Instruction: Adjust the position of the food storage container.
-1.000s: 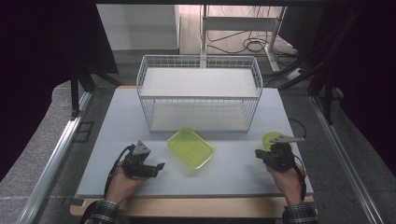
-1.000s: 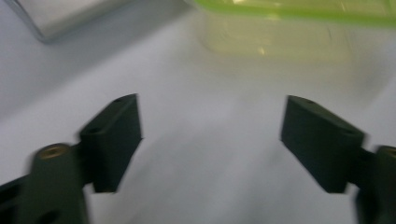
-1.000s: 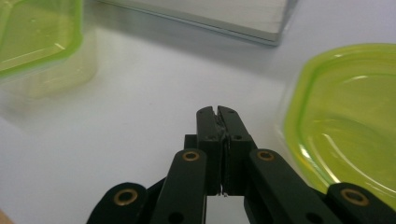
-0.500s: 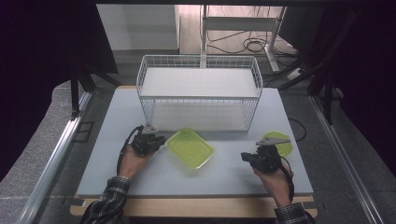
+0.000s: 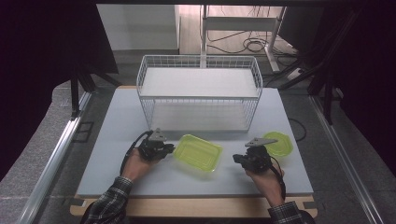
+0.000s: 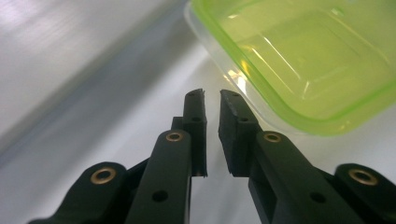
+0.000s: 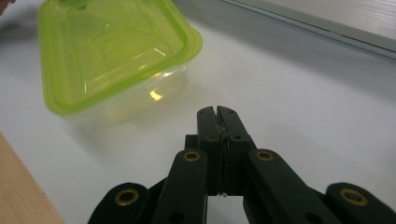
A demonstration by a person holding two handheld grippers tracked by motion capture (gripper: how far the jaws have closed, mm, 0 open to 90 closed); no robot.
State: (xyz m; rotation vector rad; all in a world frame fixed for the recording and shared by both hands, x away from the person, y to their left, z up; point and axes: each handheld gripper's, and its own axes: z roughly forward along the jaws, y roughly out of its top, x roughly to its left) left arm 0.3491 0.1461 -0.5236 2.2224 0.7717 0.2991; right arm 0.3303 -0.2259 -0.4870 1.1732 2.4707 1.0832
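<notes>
- Left gripper (image 5: 169, 150): clenched on nothing, its tips set just beside the left edge of the container.
- Green container (image 5: 198, 152): lidded, rested on the table (image 5: 116, 121) near the wire basket (image 5: 198, 93), contents not discernible.
- Right gripper (image 5: 239, 159): clenched on nothing, held right of the container.
- Green lid (image 5: 279, 144): lain far right.

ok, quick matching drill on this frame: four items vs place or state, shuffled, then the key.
Items:
1. green container
2. wire basket
3. round green dish
4. right gripper

Descriptions:
A. far middle of the white table
B. jaws shut, nothing between them
C. between the two grippers, near the table's front
D. just beyond the right hand, partly hidden by the gripper

Pairs: 1-C, 2-A, 3-D, 4-B
</notes>
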